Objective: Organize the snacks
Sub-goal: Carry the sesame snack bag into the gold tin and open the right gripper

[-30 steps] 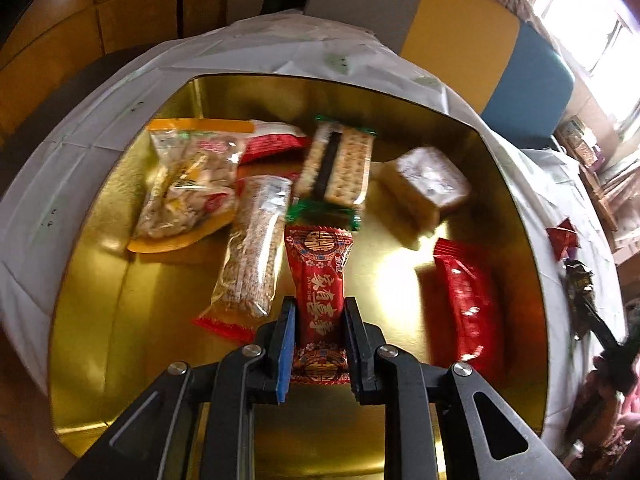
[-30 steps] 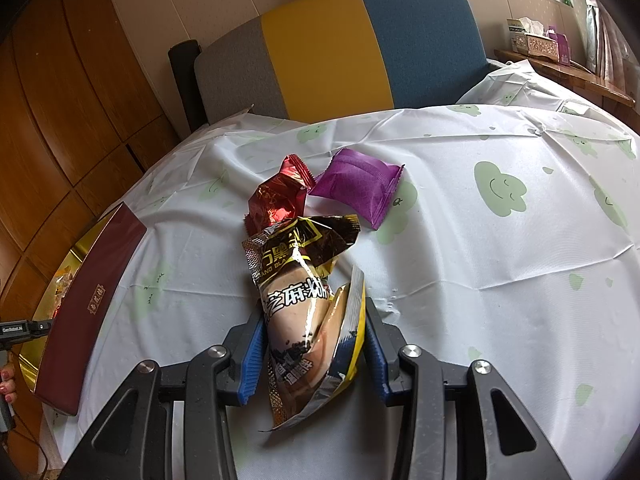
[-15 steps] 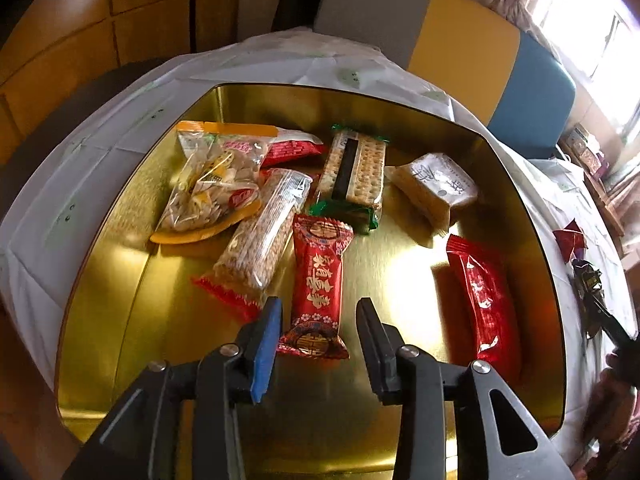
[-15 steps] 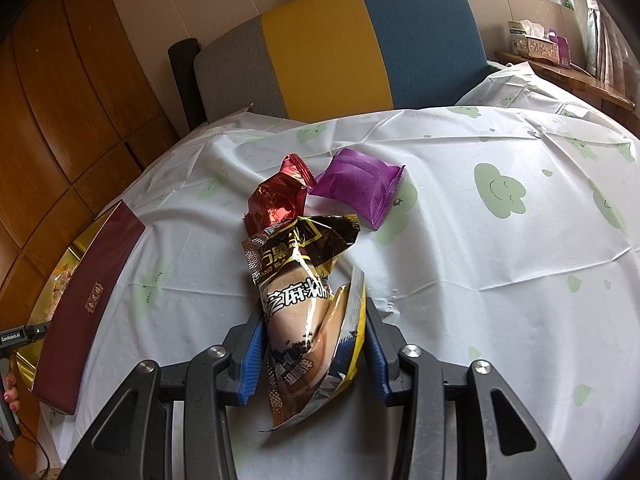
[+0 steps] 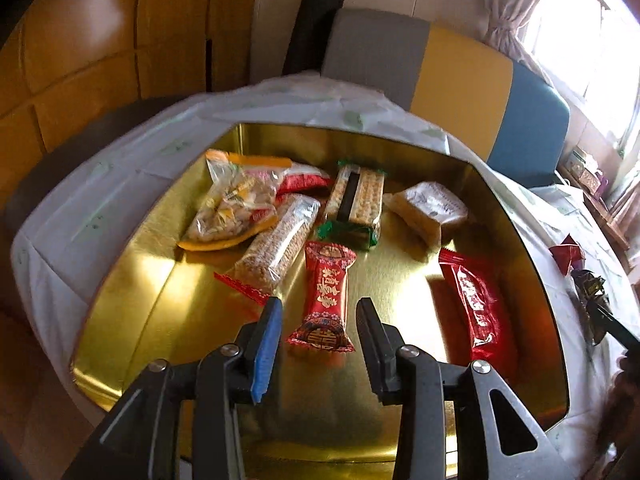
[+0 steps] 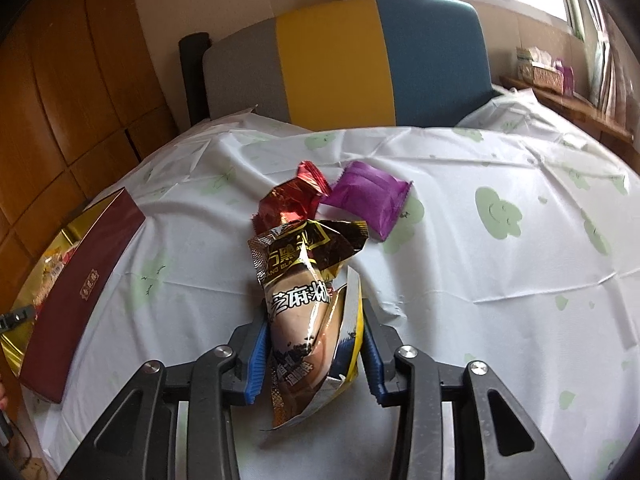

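Observation:
In the left wrist view a red candy packet [image 5: 326, 292] lies flat on the gold tray [image 5: 132, 292]. My left gripper [image 5: 318, 306] is open, its fingers on either side of the packet's near end without touching it. In the right wrist view a brown-and-gold snack packet [image 6: 300, 296] sits between the blue pads of my right gripper [image 6: 314, 320], just over the white tablecloth. The jaws are closing and both pads press on the packet's crumpled sides.
The tray also holds a peanut bag [image 5: 232, 212], a nut bar [image 5: 276, 248], a cracker pack [image 5: 356, 200], a wrapped cake [image 5: 430, 210] and a red packet [image 5: 476, 300]. A red foil snack [image 6: 292, 200] and a purple pouch [image 6: 366, 196] lie beyond the right gripper. The tray's dark red wall [image 6: 80, 292] is at left.
My left gripper has let go of the red candy packet, opened and drawn back from it. The right gripper's jaws have tightened slightly on the brown-and-gold packet.

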`<state>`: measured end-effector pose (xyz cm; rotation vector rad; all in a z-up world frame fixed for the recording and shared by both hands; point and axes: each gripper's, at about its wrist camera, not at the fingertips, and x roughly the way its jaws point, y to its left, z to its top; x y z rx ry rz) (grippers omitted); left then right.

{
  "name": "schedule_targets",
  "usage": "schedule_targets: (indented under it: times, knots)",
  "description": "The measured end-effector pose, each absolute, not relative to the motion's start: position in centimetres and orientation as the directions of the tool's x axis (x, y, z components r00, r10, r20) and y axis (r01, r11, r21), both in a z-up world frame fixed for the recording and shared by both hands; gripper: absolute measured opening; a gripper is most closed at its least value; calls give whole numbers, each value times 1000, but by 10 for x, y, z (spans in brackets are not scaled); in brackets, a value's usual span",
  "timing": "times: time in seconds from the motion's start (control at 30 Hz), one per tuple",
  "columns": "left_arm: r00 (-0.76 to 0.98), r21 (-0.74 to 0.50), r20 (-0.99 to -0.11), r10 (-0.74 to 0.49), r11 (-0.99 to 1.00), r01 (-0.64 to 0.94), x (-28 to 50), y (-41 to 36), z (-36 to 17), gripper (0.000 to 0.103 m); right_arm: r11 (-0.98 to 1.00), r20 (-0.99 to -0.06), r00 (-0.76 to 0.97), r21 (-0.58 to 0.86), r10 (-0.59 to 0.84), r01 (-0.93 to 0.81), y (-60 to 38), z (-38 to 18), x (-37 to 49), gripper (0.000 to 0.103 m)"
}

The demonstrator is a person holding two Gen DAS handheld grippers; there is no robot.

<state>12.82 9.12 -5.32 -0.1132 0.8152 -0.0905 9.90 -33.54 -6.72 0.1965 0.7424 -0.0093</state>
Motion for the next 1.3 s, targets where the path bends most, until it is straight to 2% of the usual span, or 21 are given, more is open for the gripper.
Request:
schedule_targets:
  times: [0.17,0.3,0.53,0.7,0.97,1.3]
  knots:
    - [732,-136,-671,-119,990,37,115,92,-51,39,989,-667,744,130,39,64,-325,-64,94,40]
    - [764,-79,-637,-98,995,61,104,85,-49,39,988,-670,742,129,24,84,-325,-62,91,40]
    - [765,-53,-637,-94,996,79,101,82,-56,40,981,-690,723,162,38,104,-318,-58,85,40]
    - [758,-31,-648,-76,997,74,103,80,-57,41,973,-690,719,212,81,94,-298,-50,77,40]
    - [751,-21,-657,-64,998,67,106,80,-59,42,952,-634,744,306,210,-8,-251,-18,80,40]
    - [746,-31,-662,-65,998,59,107,82,-59,44,933,-617,706,304,346,-192,-171,10,91,40]
